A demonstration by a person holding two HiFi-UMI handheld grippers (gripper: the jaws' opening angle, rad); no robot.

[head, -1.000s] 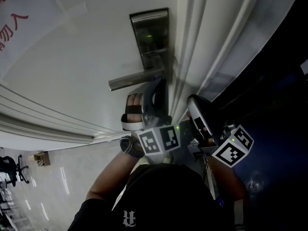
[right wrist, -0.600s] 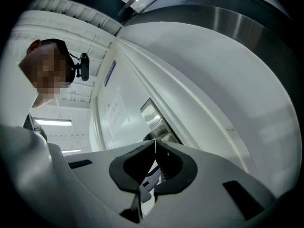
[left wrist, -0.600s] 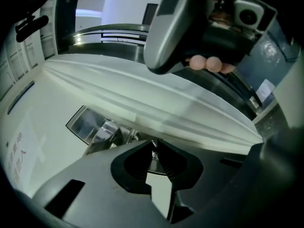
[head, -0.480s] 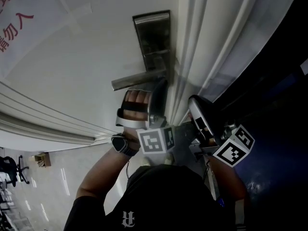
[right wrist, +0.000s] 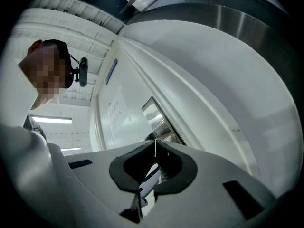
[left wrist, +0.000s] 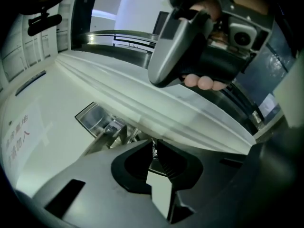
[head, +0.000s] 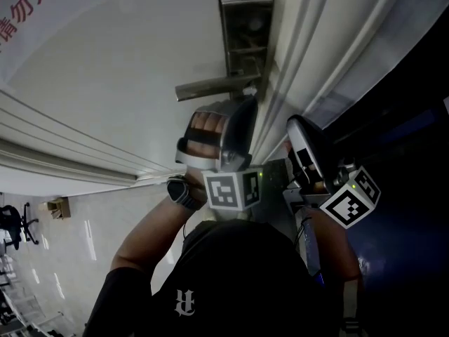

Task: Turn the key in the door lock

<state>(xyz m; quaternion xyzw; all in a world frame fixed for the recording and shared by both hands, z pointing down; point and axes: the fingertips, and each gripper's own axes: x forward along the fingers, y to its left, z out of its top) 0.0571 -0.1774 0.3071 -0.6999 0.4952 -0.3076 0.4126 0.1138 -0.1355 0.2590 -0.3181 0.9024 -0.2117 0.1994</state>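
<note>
The steel lock plate (head: 245,30) sits on the white door, with its lever handle (head: 210,88) pointing left. My left gripper (head: 247,107) has its tips right under the handle's base, against the plate. In the left gripper view its jaws stand nearly together on a small metal piece, the key (left wrist: 153,149), just in front of the lock plate (left wrist: 90,118) and lever (left wrist: 115,128). My right gripper (head: 298,135) hangs beside the door frame, to the right of the left one. Its jaws (right wrist: 155,152) are shut with nothing between them, and they point towards the lock plate (right wrist: 154,112).
The white moulded door frame (head: 309,55) runs along the plate's right side, with a dark area (head: 407,153) beyond it. Red print on a sheet (head: 28,2) marks the door at upper left. A shiny floor (head: 63,258) with an office chair (head: 14,223) lies at lower left.
My left forearm has swung out to the left while the left gripper stays at the lock under the handle. The head view has shifted, so the plate sits higher. The right gripper has barely moved.
</note>
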